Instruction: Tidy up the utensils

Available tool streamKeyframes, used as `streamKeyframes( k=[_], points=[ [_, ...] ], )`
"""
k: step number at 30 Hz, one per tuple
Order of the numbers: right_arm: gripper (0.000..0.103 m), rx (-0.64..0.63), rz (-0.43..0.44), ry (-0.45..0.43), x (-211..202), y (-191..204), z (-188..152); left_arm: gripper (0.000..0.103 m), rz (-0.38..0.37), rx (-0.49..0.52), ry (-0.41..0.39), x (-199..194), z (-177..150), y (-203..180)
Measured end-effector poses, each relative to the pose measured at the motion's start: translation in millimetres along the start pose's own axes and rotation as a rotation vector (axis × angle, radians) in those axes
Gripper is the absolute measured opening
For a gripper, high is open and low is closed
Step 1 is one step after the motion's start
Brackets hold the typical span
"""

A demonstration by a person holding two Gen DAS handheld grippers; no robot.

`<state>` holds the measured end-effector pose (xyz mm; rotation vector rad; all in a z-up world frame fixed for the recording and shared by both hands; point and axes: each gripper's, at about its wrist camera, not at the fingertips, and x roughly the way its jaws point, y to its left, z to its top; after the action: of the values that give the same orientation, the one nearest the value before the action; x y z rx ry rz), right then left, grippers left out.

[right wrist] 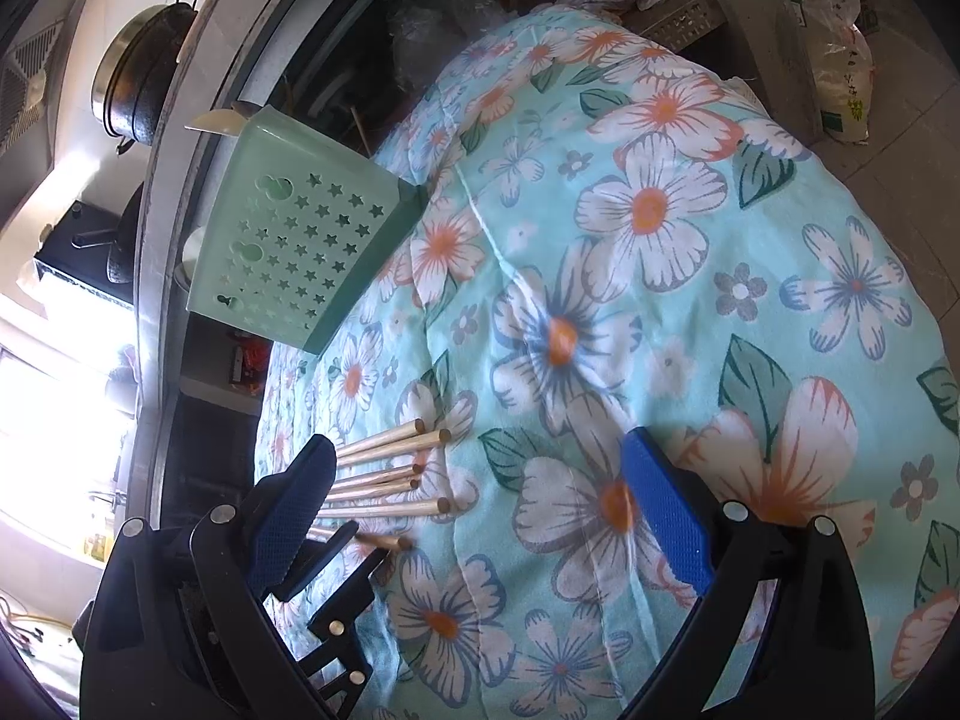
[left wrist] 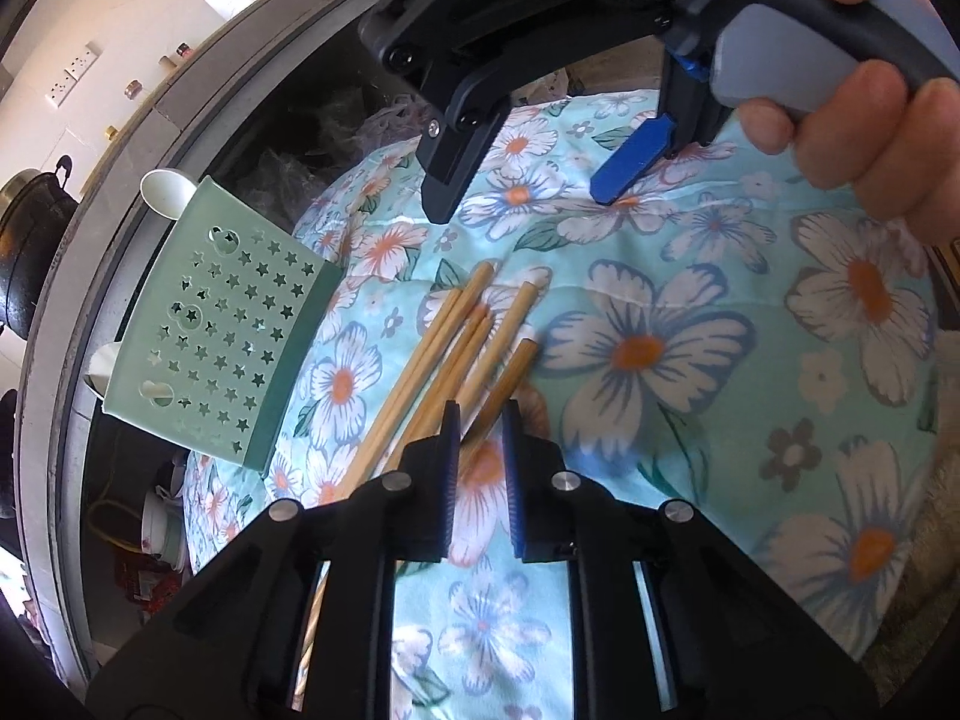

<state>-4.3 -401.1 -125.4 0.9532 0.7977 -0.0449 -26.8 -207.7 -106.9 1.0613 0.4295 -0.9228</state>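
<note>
Several wooden chopsticks [left wrist: 444, 348] [right wrist: 390, 468] lie side by side on a floral cloth [left wrist: 750, 420] [right wrist: 750, 330]. One chopstick [left wrist: 504, 378] [right wrist: 387, 541] sits apart from the bundle and runs between the narrow jaws of my left gripper [left wrist: 482, 462], which is shut on it. My right gripper [right wrist: 480, 510] [left wrist: 534, 192] hovers over the cloth beyond the chopstick tips, open wide and holding nothing. A pale green star-perforated utensil holder [left wrist: 222, 318] [right wrist: 300, 240] lies on its side at the cloth's left edge, with a white spoon [left wrist: 162, 189] [right wrist: 213, 120] poking out of its far end.
A person's hand [left wrist: 870, 138] grips the right gripper's handle. A dark pot [left wrist: 30, 240] [right wrist: 138, 78] stands on the grey counter to the left. Plastic bags [right wrist: 840, 60] and clutter lie past the cloth's far edge.
</note>
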Motion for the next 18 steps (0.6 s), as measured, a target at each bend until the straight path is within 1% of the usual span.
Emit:
streamKeyframes(
  k=[3, 6, 12, 18],
  points=[
    [0.093, 0.001, 0.001, -0.001, 0, 0, 0, 0.013, -0.041, 0.019, 0.021, -8, -4, -3],
    [0.093, 0.0, -0.001, -0.001, 0, 0, 0, 0.014, -0.04, 0.033, 0.03, -10, -8, -7],
    [0.093, 0.0, -0.004, 0.0, 0, 0, 0, 0.015, -0.039, 0.052, 0.045, -3, -8, -10],
    [0.093, -0.002, -0.013, -0.004, 2, 1, -1, 0.019, -0.044, 0.052, 0.054, 6, -5, -7]
  ],
)
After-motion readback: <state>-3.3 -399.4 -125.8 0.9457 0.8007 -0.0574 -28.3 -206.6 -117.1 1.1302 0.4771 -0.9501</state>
